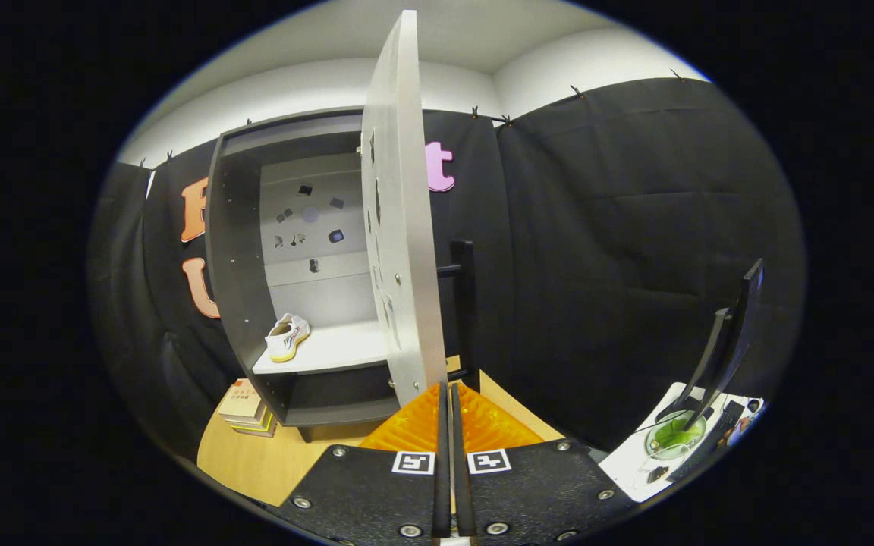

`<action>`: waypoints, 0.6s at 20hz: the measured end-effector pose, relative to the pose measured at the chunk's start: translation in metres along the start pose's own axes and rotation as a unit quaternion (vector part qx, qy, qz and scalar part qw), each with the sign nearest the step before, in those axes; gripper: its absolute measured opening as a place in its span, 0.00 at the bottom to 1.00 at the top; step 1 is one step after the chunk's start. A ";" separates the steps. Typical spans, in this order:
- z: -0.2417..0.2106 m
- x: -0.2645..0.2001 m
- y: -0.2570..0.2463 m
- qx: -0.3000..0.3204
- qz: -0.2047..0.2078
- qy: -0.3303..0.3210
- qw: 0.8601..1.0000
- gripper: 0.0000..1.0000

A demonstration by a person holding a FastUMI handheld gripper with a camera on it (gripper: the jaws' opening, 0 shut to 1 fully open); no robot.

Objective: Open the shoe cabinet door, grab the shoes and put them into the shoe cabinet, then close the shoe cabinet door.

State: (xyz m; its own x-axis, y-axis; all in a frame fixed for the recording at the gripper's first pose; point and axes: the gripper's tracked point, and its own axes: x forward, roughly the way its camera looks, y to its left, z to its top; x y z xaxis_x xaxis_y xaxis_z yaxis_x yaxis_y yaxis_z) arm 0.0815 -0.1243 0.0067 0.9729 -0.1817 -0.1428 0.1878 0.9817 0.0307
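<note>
The dark grey shoe cabinet (pixel 236 250) stands with its pale grey door (pixel 399 227) swung wide, edge-on just ahead of the gripper (pixel 450 402), whose fingers are pressed together on nothing. A white sneaker with a yellow sole (pixel 287 337) already sits on the cabinet's light shelf (pixel 338 349). Judging by this, stowing looks done and closing the door remains.

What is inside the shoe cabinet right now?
One white shoe sits on the shoe cabinet shelf; the open door hides the right part. The gripper is shut.
</note>
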 end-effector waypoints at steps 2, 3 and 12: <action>-0.003 -0.004 0.009 -0.006 0.005 0.005 1.000 0.02; -0.004 -0.005 0.016 -0.009 0.009 0.006 1.000 0.02; -0.035 -0.020 0.075 -0.017 0.042 0.040 0.998 0.02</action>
State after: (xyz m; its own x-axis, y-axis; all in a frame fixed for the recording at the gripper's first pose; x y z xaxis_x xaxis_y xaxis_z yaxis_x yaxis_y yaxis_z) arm 0.0719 -0.0448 -0.0229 0.9711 -0.0941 -0.2194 0.0995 0.9949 0.0136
